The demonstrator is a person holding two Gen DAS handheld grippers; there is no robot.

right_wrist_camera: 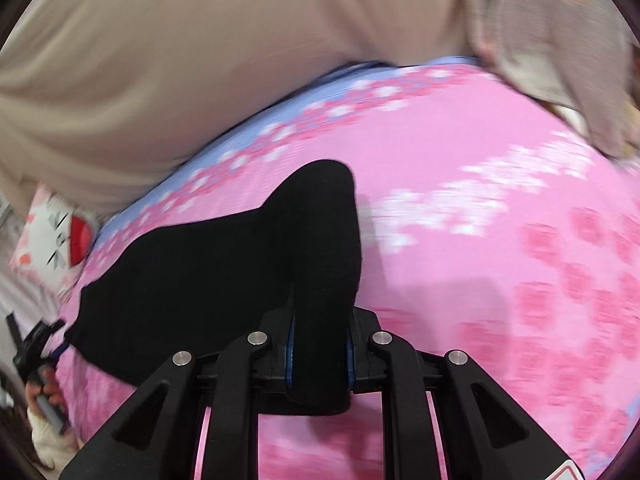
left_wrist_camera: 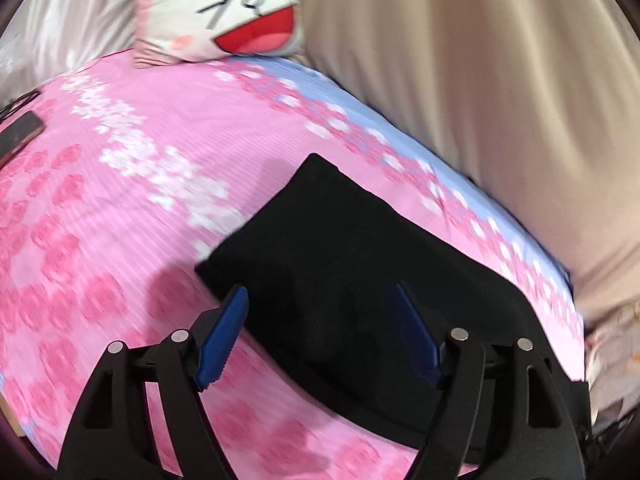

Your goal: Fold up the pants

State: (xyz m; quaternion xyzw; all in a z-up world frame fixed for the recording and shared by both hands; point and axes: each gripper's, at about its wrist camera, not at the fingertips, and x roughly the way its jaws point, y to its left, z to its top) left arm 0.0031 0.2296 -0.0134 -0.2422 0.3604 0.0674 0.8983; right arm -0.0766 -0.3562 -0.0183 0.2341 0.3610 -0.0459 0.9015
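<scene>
Clearly the black pants lie folded into a thick, soft, matte slab on the pink flower-printed bedsheet, long axis slanting from upper left to lower right in the left wrist view. One end rises bunched into the right gripper, whose blue-padded jaws are pressed tight on that fold. On the left gripper the ribbed blue pads stand spread on either side of the cloth, not pressing it. Smooth beige fabric hangs behind; a cartoon-face cushion sits at the sheet's far edge.
</scene>
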